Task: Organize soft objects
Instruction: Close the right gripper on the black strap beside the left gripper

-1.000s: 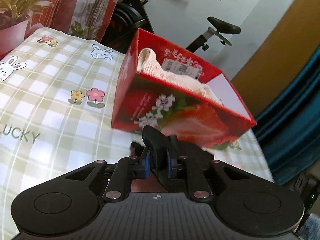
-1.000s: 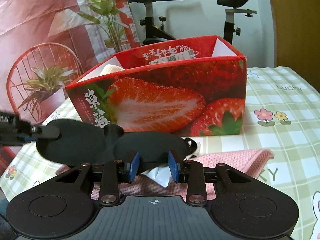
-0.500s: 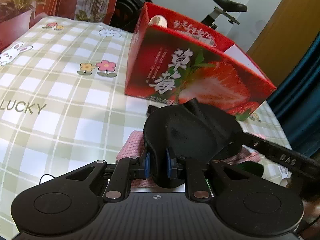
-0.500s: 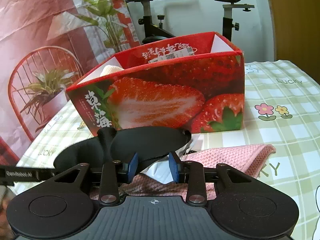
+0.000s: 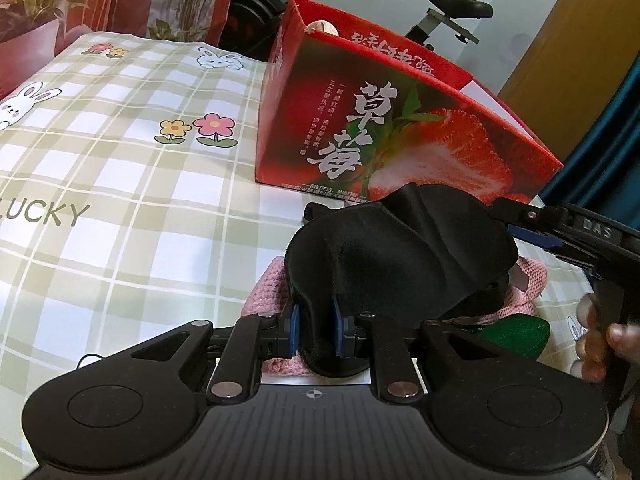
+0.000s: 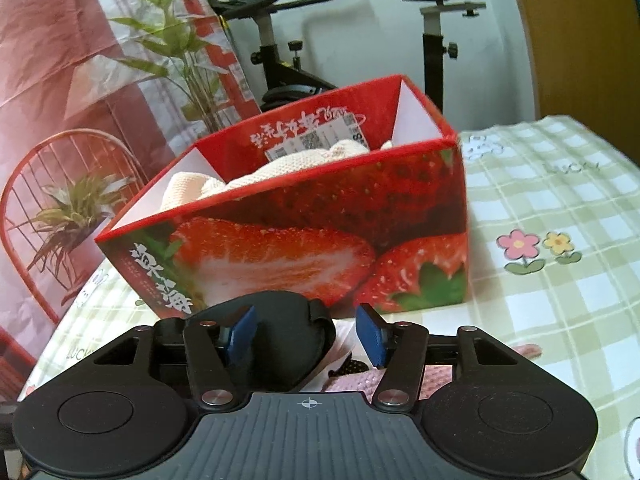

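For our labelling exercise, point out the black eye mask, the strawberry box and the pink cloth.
black eye mask (image 5: 400, 256), left wrist view, its domed top.
strawberry box (image 6: 288, 248), right wrist view, its front wall.
pink cloth (image 5: 268, 292), left wrist view, its left edge.

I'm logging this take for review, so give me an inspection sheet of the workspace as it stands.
Surface: checked tablecloth with bunny and flower prints.
Job's things: black eye mask folded over, above a pink knitted cloth; red strawberry box holds a cream cloth.
Clutter: green object beside the pink cloth; white paper under the mask.
Claws: left claw shut on the eye mask; right claw open, the mask between its pads.
Cables: thin dark wire at the left claw's base.
Surroundings: exercise bike, potted plants, wooden door.
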A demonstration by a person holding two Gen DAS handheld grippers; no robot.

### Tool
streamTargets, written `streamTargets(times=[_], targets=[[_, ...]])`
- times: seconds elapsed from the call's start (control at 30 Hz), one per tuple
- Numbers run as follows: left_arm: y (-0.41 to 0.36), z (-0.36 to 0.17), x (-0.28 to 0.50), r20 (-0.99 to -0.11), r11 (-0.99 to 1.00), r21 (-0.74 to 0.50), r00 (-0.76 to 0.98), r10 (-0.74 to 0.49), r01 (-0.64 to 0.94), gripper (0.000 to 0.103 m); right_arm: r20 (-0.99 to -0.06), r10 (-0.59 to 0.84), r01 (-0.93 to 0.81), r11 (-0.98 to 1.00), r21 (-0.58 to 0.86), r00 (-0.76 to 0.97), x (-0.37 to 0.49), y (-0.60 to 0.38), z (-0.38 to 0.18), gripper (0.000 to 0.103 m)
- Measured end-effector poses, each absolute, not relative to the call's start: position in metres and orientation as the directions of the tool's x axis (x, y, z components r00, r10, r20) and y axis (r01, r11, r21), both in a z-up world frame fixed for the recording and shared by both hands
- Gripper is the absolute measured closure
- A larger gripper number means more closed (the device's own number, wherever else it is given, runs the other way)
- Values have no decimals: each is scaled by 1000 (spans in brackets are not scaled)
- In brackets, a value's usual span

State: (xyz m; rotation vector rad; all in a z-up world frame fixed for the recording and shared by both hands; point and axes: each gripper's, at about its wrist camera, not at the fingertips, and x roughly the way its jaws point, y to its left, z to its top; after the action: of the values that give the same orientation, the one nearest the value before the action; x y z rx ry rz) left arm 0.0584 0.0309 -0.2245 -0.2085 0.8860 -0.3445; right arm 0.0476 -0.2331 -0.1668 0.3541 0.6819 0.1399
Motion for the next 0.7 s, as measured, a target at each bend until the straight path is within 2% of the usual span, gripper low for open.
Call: streamTargets(times=[0.13, 0.4, 0.6, 0.7], targets=[[30, -225, 57, -716, 926, -314, 587, -377, 212, 84, -596, 268, -19, 921, 389, 757, 56, -229, -172, 54], [29, -225, 55, -712, 928, -306, 595, -372, 214, 84, -543, 289, -80, 923, 376, 789, 40, -223, -151, 80], [31, -225, 54, -710, 927, -314, 597, -374, 207, 84, -506, 293, -92, 918, 385, 811, 11, -230, -137, 89], [31, -224, 53, -711, 928, -310, 599, -369, 205, 84, -508, 283, -91, 924, 370, 813, -3, -232, -136, 91]])
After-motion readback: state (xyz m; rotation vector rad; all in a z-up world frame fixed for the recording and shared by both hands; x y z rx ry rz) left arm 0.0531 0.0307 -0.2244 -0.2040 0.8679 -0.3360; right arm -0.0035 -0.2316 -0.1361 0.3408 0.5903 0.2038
